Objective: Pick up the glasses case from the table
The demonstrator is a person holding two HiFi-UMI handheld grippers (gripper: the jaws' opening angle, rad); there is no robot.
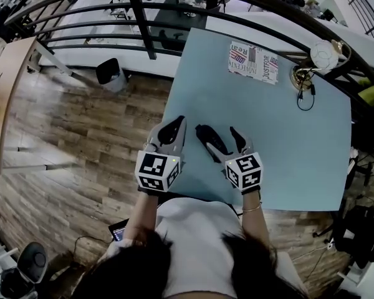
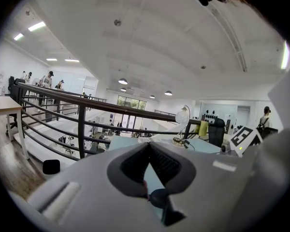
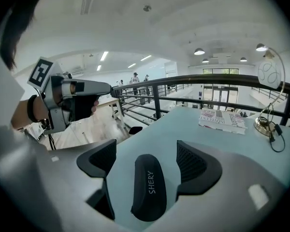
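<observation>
Well, smooth, rounded, oblong black glasses case (image 3: 148,187).

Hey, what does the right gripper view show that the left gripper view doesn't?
Only the right gripper view: the black glasses case lying between the right gripper's open jaws, pads clear of it, and the left gripper held off to the side. Only the left gripper view: that gripper's own jaws closed together, nothing between them, and the right gripper's marker cube. Both: the light blue table, the dark railing and the desk lamp.
</observation>
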